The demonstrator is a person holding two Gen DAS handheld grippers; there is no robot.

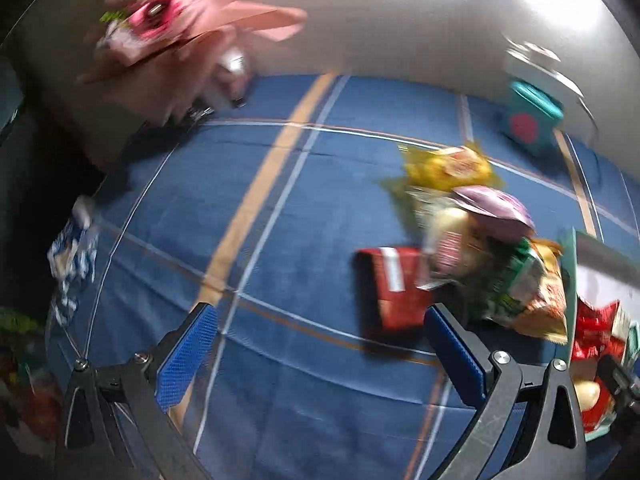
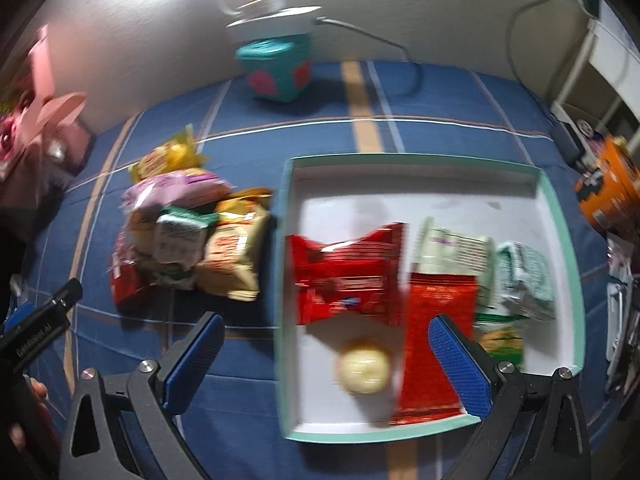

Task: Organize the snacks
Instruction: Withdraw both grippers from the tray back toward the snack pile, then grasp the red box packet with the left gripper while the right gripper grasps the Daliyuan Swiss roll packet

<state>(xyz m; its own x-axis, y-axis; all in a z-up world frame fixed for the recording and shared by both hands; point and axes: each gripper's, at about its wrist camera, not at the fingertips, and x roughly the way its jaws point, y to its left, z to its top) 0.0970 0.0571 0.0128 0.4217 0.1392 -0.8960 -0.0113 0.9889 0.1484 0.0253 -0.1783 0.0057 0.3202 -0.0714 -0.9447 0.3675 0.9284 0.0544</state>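
Note:
A pile of snack packets [image 2: 188, 232] lies on the blue checked cloth, left of a shallow teal-rimmed white tray [image 2: 556, 208]. The tray holds a red packet [image 2: 344, 276], a flat red-orange packet [image 2: 436, 352], a round pale yellow snack [image 2: 364, 368] and pale green packets [image 2: 524, 272]. My right gripper [image 2: 324, 340] is open and empty above the tray's near left part. My left gripper [image 1: 320, 328] is open and empty above the cloth, near a red packet [image 1: 392, 284] at the pile's [image 1: 480, 240] edge. The tray's corner [image 1: 568, 280] shows at the right.
A teal box with red spots [image 2: 280, 68] stands at the back by the wall, under a white device with a cable. A pink gift box [image 1: 176, 24] sits at the far left. An orange container [image 2: 608, 184] and clutter lie off the right edge. A blue-white wrapper [image 1: 72, 264] lies left.

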